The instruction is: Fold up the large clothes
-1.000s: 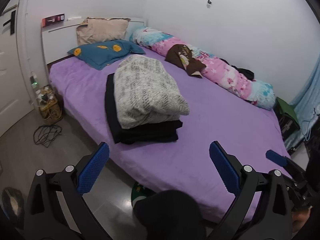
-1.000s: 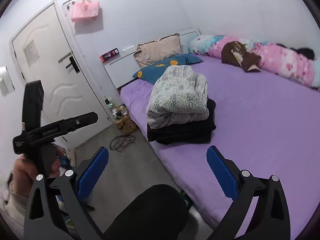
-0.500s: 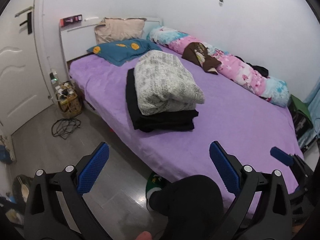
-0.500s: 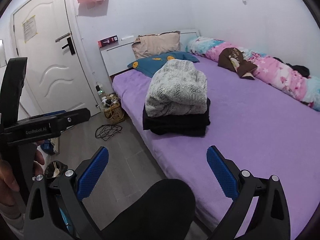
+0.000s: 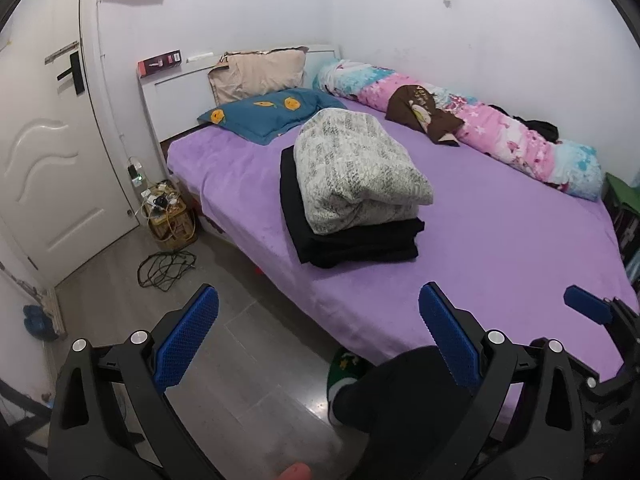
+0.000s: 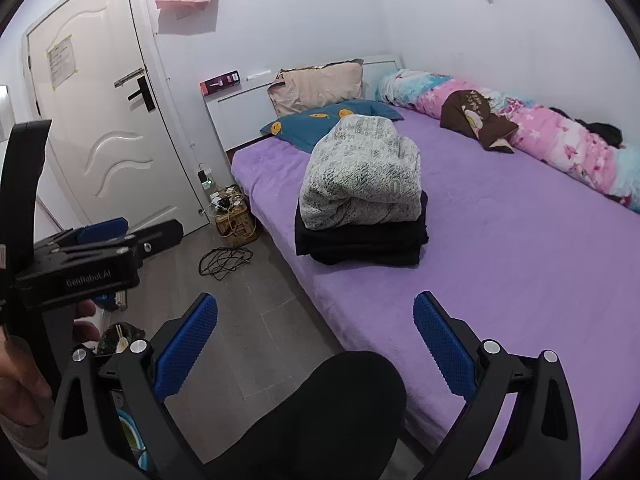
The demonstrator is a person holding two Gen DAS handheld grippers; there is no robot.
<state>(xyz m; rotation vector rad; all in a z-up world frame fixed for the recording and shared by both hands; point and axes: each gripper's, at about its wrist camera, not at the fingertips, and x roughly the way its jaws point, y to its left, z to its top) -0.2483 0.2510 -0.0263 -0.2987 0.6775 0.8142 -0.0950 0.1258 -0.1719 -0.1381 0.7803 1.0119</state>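
Both my left gripper (image 5: 318, 336) and right gripper (image 6: 315, 334) gape wide and empty, well back from the purple bed (image 5: 500, 240). The bulky grey-white knit bundle (image 5: 356, 168) sits rounded atop the flat folded black garment (image 5: 352, 240) near the bed's left edge; a careless nudge could roll it floorward.

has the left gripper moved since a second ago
Yes. In the left wrist view the left gripper has pulled back from the bed: more floor and door now show, and the folded stack sits farther off.
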